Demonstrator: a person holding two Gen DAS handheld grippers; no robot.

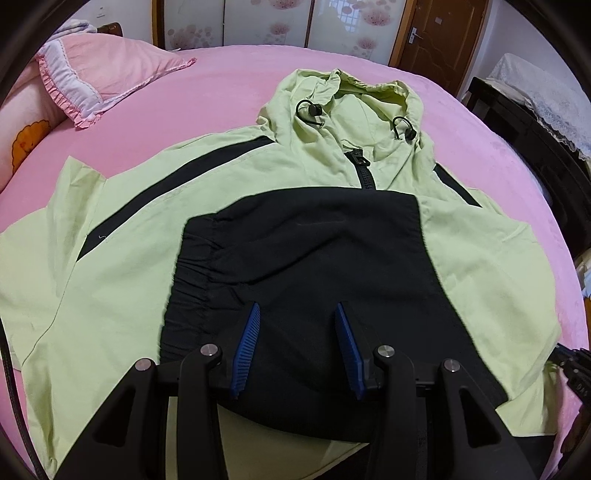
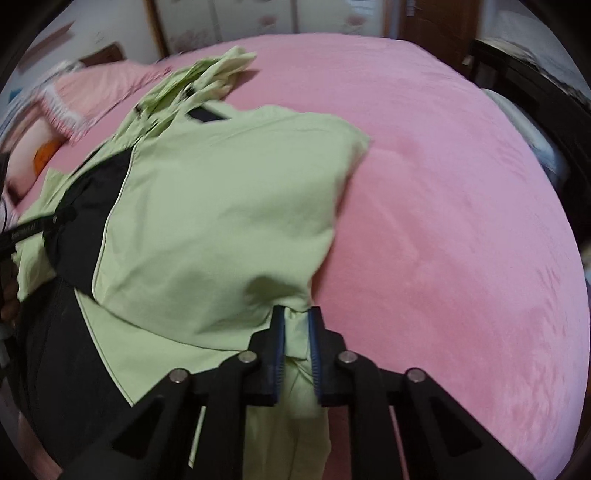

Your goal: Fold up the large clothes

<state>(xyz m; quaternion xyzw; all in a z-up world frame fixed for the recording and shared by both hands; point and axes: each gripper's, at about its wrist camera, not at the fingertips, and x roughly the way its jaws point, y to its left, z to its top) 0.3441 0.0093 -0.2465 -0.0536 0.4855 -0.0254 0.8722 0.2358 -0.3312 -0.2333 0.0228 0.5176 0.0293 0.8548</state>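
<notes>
A light green and black hooded jacket [image 1: 207,206] lies front up on the pink bed [image 1: 229,81], hood [image 1: 351,99] far from me, its black lower part [image 1: 317,251] folded up over the chest. My left gripper [image 1: 297,314] is open and hovers over the black part, holding nothing. In the right wrist view the jacket [image 2: 221,206] lies to the left, and my right gripper [image 2: 296,317] is shut on a bunched green edge of the jacket's right side, lifting it off the bed. The view is blurred.
A pink frilled pillow [image 1: 107,74] lies at the bed's far left. A dark piece of furniture with a lace cover [image 1: 535,110] stands to the right of the bed. A wooden door [image 1: 439,33] and flowered wardrobe panels [image 1: 266,22] are behind. Pink bedsheet [image 2: 443,184] stretches to the right.
</notes>
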